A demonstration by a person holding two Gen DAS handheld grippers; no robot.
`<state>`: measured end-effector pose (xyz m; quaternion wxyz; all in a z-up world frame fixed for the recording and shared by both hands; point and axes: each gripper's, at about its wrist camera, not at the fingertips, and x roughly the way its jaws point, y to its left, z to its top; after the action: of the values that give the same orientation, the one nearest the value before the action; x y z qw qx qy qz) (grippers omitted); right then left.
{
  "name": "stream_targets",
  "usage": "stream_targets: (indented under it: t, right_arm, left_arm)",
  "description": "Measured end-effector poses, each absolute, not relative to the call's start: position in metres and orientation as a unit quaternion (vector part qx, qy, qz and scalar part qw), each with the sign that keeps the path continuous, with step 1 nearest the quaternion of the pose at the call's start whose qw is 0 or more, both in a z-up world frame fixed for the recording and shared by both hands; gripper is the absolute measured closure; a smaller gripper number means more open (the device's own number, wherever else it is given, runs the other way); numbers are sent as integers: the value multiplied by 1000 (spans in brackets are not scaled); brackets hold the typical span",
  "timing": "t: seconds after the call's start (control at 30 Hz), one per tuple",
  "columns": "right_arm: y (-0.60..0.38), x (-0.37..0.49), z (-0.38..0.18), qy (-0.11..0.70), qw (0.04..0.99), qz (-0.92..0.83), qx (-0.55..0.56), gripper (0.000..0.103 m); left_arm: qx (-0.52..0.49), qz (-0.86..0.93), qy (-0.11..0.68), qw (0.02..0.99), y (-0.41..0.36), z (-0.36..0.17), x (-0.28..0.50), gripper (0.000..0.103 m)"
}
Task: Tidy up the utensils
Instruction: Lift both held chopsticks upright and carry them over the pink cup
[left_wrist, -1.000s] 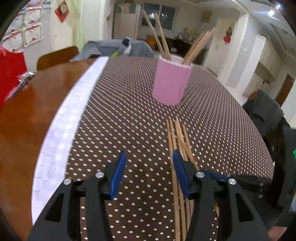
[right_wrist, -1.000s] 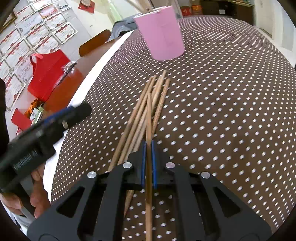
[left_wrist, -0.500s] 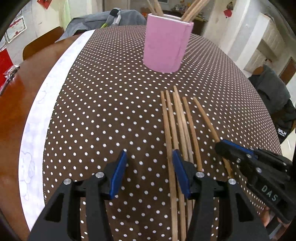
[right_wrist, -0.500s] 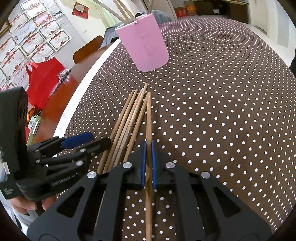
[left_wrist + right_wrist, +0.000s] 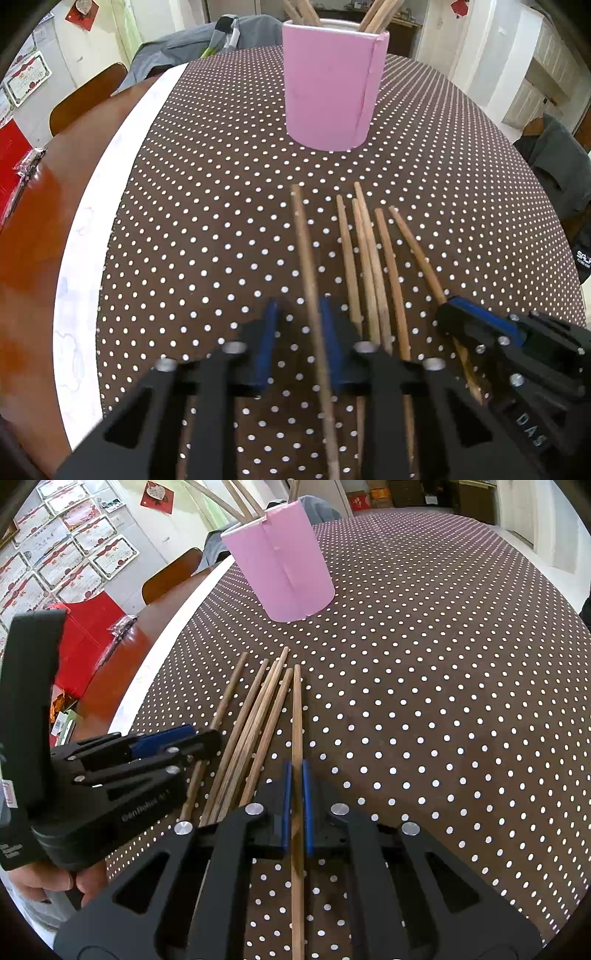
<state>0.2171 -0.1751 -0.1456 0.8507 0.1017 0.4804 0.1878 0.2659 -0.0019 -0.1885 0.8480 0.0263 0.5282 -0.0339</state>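
Note:
A pink cup (image 5: 332,85) (image 5: 284,568) holding several chopsticks stands upright on the dotted brown tablecloth (image 5: 207,206). Near it lies a fan of wooden chopsticks (image 5: 364,258) (image 5: 258,716). My left gripper (image 5: 297,321) (image 5: 207,738) is closing its jaws on the leftmost chopstick (image 5: 304,243) (image 5: 229,694), which sits between the blue pads, set apart from the others. My right gripper (image 5: 295,771) (image 5: 448,319) is shut on the rightmost chopstick (image 5: 297,709) (image 5: 413,247), whose far tip points at the cup.
A white strip (image 5: 92,206) borders the cloth on the left, with bare wooden table beyond. A red bag (image 5: 85,642) lies there. A wooden chair (image 5: 85,99) and grey clothing (image 5: 177,48) stand behind. A hand (image 5: 48,882) holds the left gripper.
The left gripper came down and rightward over the leftmost chopstick and its jaws closed in on it, nudging it away from the fan. The right gripper stayed shut on its chopstick.

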Motion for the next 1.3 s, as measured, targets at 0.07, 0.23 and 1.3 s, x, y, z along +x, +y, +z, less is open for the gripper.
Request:
stream_targets:
  t: [0.07,0.23,1.3]
  right_arm:
    - [-171,217,-145,480,851,188,101,97]
    - [-174,215,-144,473,854,192,104,97]
    - [-179,221,3,208,949,218,90,97]
  left_arm:
    - [18,-36,526,849,-2,-189,264,96]
    - [-17,-53,507,860,4,-186,257,97]
    - [-137,-147,134,970,11,-49,253,97]
